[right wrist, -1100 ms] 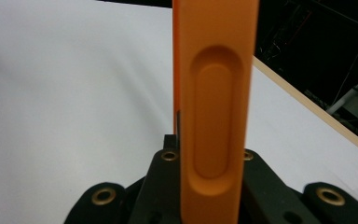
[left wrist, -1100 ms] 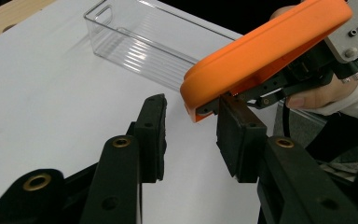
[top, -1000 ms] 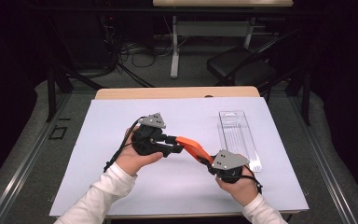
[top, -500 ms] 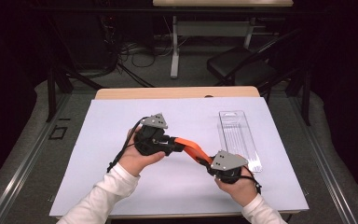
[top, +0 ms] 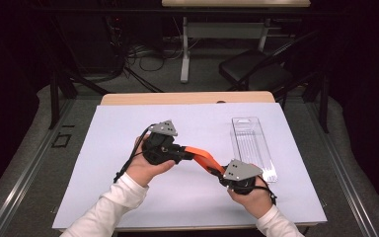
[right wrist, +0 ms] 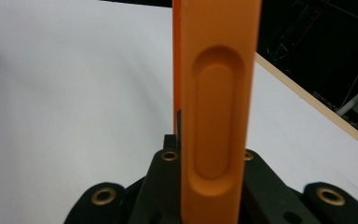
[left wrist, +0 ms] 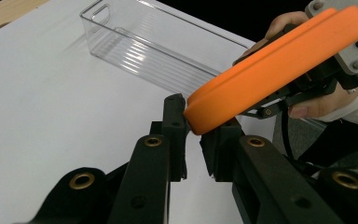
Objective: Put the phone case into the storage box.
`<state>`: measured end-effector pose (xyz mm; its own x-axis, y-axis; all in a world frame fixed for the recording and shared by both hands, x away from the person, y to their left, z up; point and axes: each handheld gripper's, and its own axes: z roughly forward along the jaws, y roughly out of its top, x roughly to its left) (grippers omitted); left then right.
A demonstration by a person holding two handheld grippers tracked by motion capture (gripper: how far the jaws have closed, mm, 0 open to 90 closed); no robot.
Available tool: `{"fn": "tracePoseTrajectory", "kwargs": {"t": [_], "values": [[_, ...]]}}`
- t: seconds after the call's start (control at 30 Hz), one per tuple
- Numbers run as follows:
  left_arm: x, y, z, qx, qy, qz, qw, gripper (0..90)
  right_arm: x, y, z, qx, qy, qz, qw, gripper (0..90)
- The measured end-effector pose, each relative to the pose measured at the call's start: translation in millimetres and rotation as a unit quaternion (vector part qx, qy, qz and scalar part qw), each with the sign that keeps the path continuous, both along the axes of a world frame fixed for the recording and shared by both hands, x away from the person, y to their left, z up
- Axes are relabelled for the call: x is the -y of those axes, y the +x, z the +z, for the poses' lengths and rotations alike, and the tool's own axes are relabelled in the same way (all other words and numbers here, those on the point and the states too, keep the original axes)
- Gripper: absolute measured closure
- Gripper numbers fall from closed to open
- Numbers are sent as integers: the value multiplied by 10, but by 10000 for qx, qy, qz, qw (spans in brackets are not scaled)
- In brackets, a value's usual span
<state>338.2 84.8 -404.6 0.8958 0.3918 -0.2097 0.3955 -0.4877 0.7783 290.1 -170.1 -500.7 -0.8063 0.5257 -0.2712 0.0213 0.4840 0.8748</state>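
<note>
Orange and smooth, the flat bar (top: 203, 156) hangs above the middle of the table (top: 128, 207), spanning from one claw to the other. It looks like moulded plastic with rounded edges, and the right gripper view shows a long oval recess pressed into its broad face. The right claw (top: 221, 173) is clamped on one end, jaws tight against both sides. The left claw (left wrist: 193, 122) meets the other rounded end: its jaws stand a little apart with the tip sitting between them, though I cannot tell whether they grip it. Off to the right lies a clear ribbed plastic tray (top: 253, 144), long and narrow, nothing in it.
</note>
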Motion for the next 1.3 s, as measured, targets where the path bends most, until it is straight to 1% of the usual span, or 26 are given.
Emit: {"fn": "tracePoseTrajectory", "kwargs": {"t": [0.03,0.2,0.27,0.33,0.53,0.57,0.6,0.8,0.83,0.9,1.03,1.3], "values": [[-6,1,5,-36,1,-2,10000,806,-1,0,1,-2,7,9,10000,883],[-7,-7,3,-75,-53,77,9999,815,-2,0,5,0,33,26,10000,882],[-12,-3,0,-177,-74,116,9997,817,-3,1,4,3,28,24,10000,881],[-11,-1,-7,-238,-108,163,9995,818,-5,-1,2,-2,17,23,10000,879],[-14,10,-11,-279,-96,162,9994,822,-6,7,-3,-48,33,35,10000,877],[-12,13,-11,-335,-101,185,9992,821,-4,8,-2,-52,30,37,10000,876],[-13,15,-9,-347,-97,182,9992,822,-5,8,-3,-54,26,33,10000,876],[-12,1,0,-379,-99,247,9989,824,-3,9,0,-90,58,27,9999,875],[-8,-2,-1,-381,-129,285,9988,825,-4,8,2,-101,63,30,9999,875],[-5,-1,-1,-420,-136,319,9985,826,-5,8,5,-109,73,17,9999,874],[-1,5,-4,-464,-148,382,9981,828,-12,10,4,-101,40,-3,9999,871],[7,27,-17,-556,-158,455,9973,834,-11,16,5,-185,49,-69,9998,836]]}}
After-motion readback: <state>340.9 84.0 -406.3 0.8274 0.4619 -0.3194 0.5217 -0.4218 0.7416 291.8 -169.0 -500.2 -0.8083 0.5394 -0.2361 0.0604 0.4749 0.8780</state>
